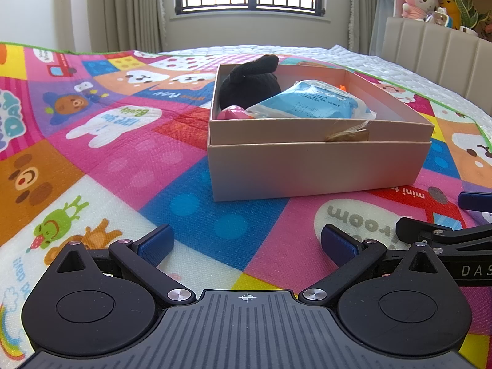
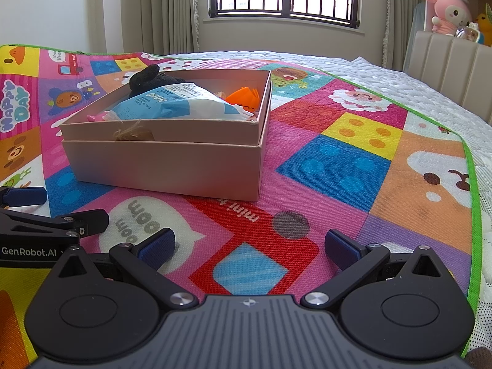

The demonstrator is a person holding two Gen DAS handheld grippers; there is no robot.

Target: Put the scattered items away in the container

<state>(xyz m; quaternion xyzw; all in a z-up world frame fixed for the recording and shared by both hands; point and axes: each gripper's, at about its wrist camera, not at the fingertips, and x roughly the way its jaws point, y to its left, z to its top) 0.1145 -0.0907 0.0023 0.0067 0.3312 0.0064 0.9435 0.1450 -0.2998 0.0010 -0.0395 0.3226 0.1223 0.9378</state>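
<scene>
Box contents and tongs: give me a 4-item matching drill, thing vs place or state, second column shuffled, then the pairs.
Column 1
1. black plush toy
2. blue-and-white packet
3. orange item
4. left tongs

Column 2
A. open, holding nothing, low over the play mat
B. far right corner of the box, as the right wrist view shows it
C. far left corner of the box, poking above the rim
D. lying across the middle of the box, on top

Pairs: 1-C, 2-D, 3-B, 4-A
</scene>
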